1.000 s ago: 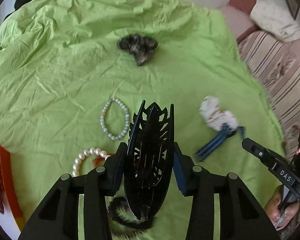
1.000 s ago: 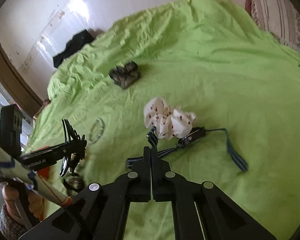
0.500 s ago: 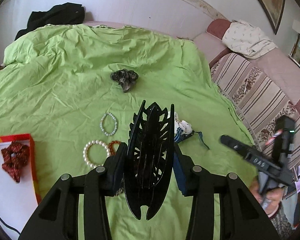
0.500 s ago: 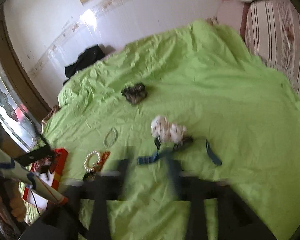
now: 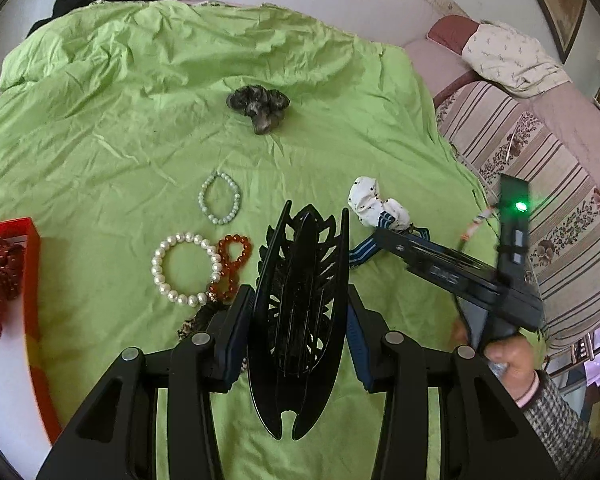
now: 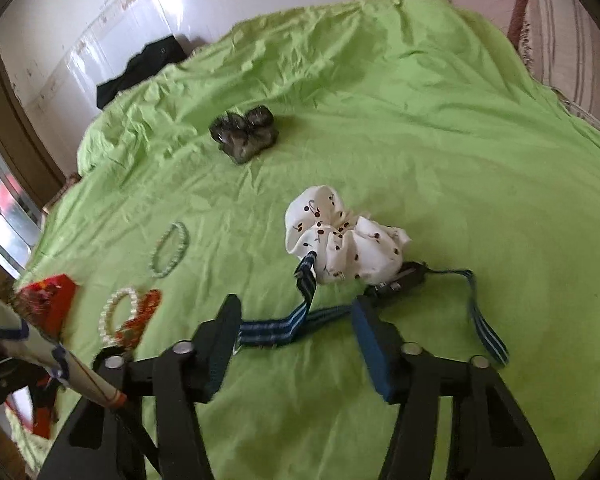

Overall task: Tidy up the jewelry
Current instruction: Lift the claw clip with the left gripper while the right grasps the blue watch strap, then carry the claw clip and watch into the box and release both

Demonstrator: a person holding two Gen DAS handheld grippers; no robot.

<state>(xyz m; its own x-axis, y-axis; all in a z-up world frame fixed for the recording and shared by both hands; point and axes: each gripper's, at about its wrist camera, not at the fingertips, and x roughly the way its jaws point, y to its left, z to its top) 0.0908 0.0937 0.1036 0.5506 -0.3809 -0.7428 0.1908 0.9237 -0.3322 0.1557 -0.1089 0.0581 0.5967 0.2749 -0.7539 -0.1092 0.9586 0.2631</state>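
Clamping black hair claw (image 5: 304, 320) in left gripper (image 5: 300, 320), right gripper (image 6: 296, 344) spread apart above striped strap (image 6: 284, 326)

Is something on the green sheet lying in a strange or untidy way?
Yes. The blue striped strap lies twisted, one part tucked under the white cherry-print scrunchie. The amber bead bracelet is folded into a figure eight, touching the white pearl bracelet.
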